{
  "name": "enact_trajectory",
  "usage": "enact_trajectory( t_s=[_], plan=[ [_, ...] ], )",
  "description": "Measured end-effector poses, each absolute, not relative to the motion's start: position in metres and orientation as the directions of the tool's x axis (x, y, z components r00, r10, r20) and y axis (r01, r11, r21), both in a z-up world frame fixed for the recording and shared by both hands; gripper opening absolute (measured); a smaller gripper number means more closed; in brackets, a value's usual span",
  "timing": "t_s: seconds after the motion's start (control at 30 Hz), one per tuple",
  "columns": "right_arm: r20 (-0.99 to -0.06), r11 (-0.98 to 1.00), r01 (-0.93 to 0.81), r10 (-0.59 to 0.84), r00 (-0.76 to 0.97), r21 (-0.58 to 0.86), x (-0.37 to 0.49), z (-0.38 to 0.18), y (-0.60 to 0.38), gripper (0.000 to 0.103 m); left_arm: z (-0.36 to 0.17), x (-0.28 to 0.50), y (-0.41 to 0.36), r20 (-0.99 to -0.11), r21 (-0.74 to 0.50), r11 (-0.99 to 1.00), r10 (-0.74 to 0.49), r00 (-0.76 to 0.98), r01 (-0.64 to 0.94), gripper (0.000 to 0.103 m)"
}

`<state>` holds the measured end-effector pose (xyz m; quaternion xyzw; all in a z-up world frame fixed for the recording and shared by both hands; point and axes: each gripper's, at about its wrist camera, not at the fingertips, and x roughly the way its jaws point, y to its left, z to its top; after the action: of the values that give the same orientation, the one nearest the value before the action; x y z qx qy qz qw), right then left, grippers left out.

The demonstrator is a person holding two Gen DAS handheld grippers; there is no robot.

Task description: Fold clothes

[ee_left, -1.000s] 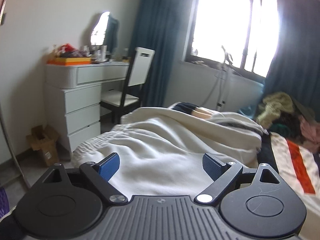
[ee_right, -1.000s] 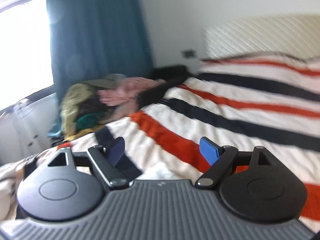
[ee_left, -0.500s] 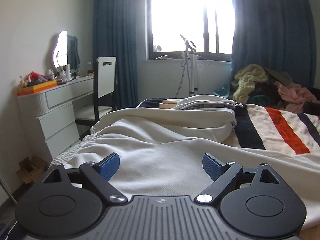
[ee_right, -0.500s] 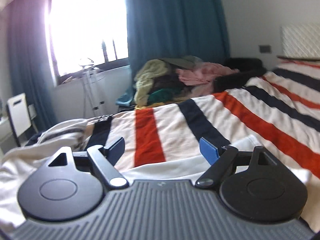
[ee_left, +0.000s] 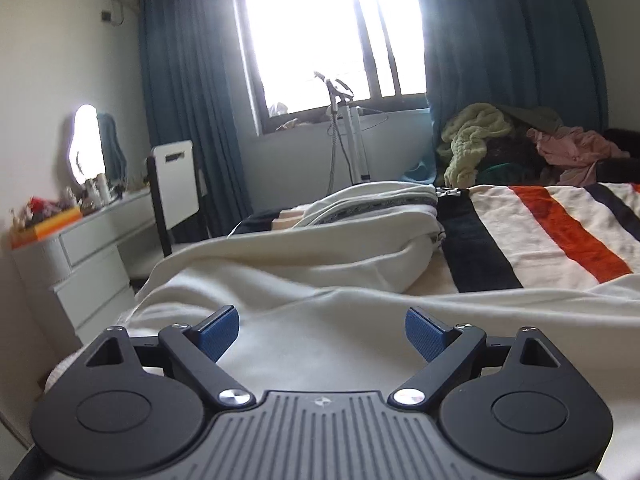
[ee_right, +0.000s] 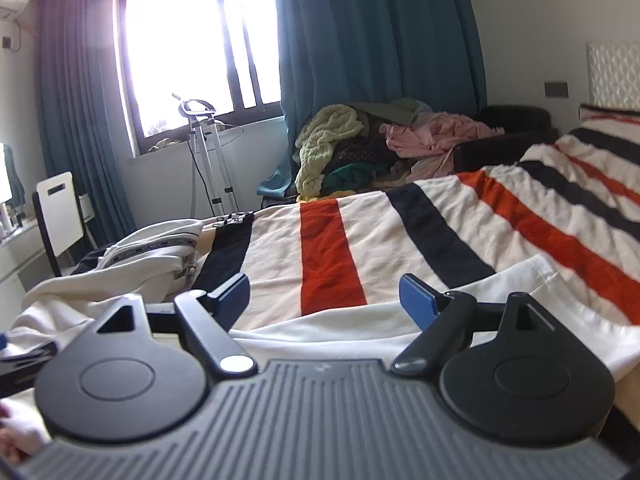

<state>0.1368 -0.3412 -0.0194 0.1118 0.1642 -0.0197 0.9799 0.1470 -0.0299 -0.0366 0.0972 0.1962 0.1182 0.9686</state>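
Left wrist: left tongs (ee_left: 322,330) spread, holding nothing, low over a cream garment (ee_left: 328,344) lying rumpled on the bed (ee_left: 560,236). More cloth (ee_left: 372,208) heaped beyond.

Right wrist: right tongs (ee_right: 324,294) spread, empty, above the garment's far edge (ee_right: 360,320) on the striped blanket (ee_right: 400,236). Risk, as I judge it: pinching blanket along with garment, since both are pale and lie flush; loose bunching could skew any fold.

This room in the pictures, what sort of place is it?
Most likely a home bedroom: a bed under a striped blanket, a white dressing table with a mirror, and a heap of unfolded clothes by the curtained window.
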Motion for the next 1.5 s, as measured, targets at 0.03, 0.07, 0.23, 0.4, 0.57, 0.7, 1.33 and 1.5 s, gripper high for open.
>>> enact_trajectory(
  t_s=[0.03,0.07,0.23,0.4,0.57,0.7,1.33,1.5],
  plan=[
    [-0.336,0.971,0.076,0.004,0.942,0.225,0.140,-0.022,-0.342,0.083,-0.038,0.161,-0.035,-0.352,0.250,0.950,0.270,0.896,-0.188,0.092],
    [-0.345,0.968,0.078,0.009,0.939,0.237,0.144,-0.024,-0.343,0.083,-0.039,0.176,-0.041,-0.346,0.265,0.946,0.273,0.898,-0.185,0.092],
    [-0.395,0.952,0.091,0.034,0.918,0.294,0.162,-0.038,-0.348,0.083,-0.056,0.267,-0.061,-0.423,0.310,0.931,0.315,0.850,-0.191,0.094],
    [-0.452,0.935,0.133,0.032,0.891,0.330,0.192,-0.060,-0.350,0.083,-0.072,0.346,-0.099,-0.352,0.416,0.900,0.295,0.888,-0.134,0.095],
    [-0.444,0.925,0.188,-0.024,0.896,0.330,0.220,-0.078,-0.354,0.083,-0.085,0.407,-0.144,-0.306,0.438,0.896,0.222,0.926,-0.070,0.086],
    [-0.432,0.911,0.220,-0.052,0.900,0.349,0.235,-0.090,-0.360,0.083,-0.103,0.457,-0.180,-0.342,0.491,0.871,0.215,0.915,-0.022,0.087],
    [-0.496,0.849,0.263,-0.001,0.868,0.458,0.250,-0.109,-0.385,0.083,-0.079,0.492,-0.195,-0.443,0.413,0.906,0.286,0.850,-0.090,0.011],
    [-0.481,0.826,0.294,-0.032,0.876,0.481,0.240,-0.103,-0.398,0.083,-0.010,0.452,-0.248,-0.426,0.283,0.957,0.068,0.902,0.061,0.011]
  ],
)
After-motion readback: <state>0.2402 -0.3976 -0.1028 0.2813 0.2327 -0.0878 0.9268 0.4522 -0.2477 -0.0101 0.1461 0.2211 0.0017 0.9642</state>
